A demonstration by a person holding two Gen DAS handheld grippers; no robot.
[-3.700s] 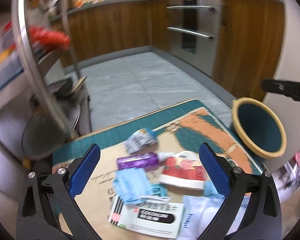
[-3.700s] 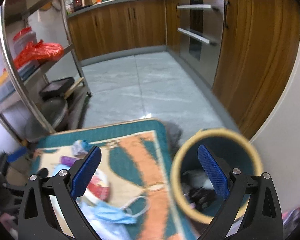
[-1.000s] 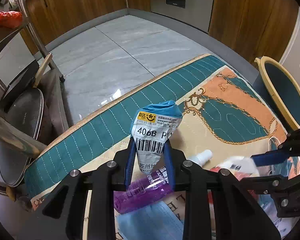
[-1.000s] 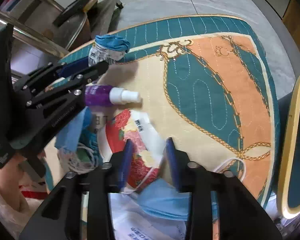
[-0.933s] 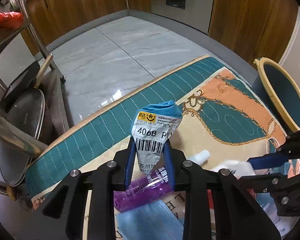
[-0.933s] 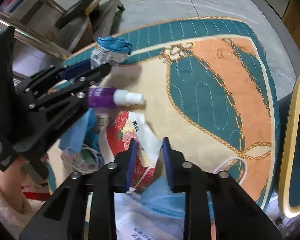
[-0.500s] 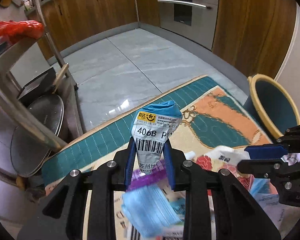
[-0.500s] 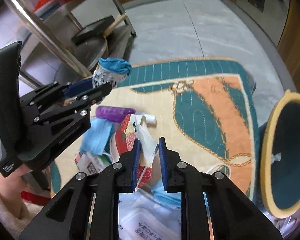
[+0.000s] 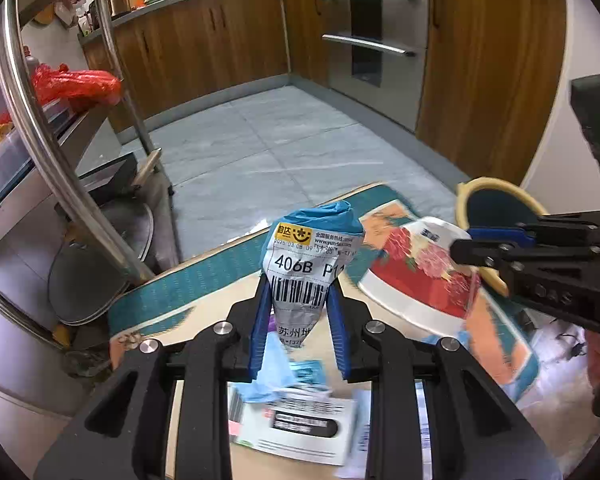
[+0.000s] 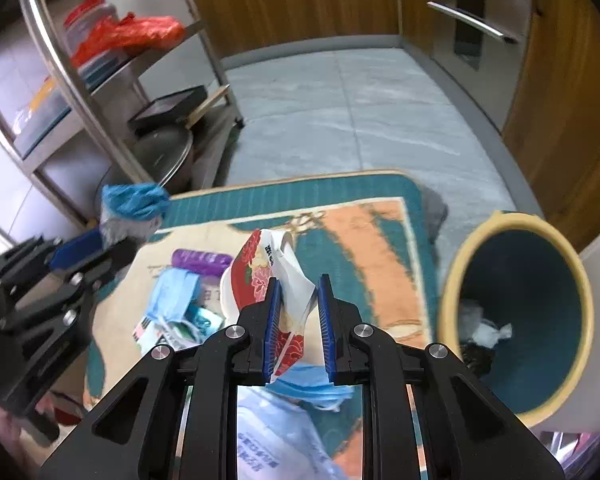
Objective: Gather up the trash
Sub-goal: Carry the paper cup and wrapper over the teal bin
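Now both claws are loaded and lifted clear of the litter: the left claw point(image 9: 298, 312) is pinched narrow on a crumpled parcel bag point(image 9: 310, 258) with a barcode label and a blue top, seen at the centre of the left wrist view, and the right claw point(image 10: 298, 322) is clamped on the folded rim of a red flowered paper bowl point(image 10: 266, 280), its pads close together, seen at the centre of the right wrist view. The step in hand is judged to be the carry to the yellow-rimmed bin point(image 10: 516, 312), which is seen at the lower right of the right wrist view with some trash already at its bottom. For this to be done well, both grips should be kept firm until each piece is over the opening; the bowl is held by a thin flap and could be expected to swing or tear, so a smooth swing is advised. The two pieces would best be released one after the other, so that the claws are not crowded over the rim. More litter is left on the patterned rug point(image 10: 380, 240): a purple bottle point(image 10: 202, 260), blue face masks point(image 10: 172, 292) and a printed packet point(image 9: 300, 424). The rug is spread on a grey tiled kitchen floor point(image 9: 284, 140); wooden cabinets point(image 9: 204, 48) and a steel oven front point(image 9: 364, 40) are seen in the upper part of the left wrist view, and a metal rack point(image 10: 84, 92) with a red plastic bag point(image 10: 136, 34) and pans is seen at the left.
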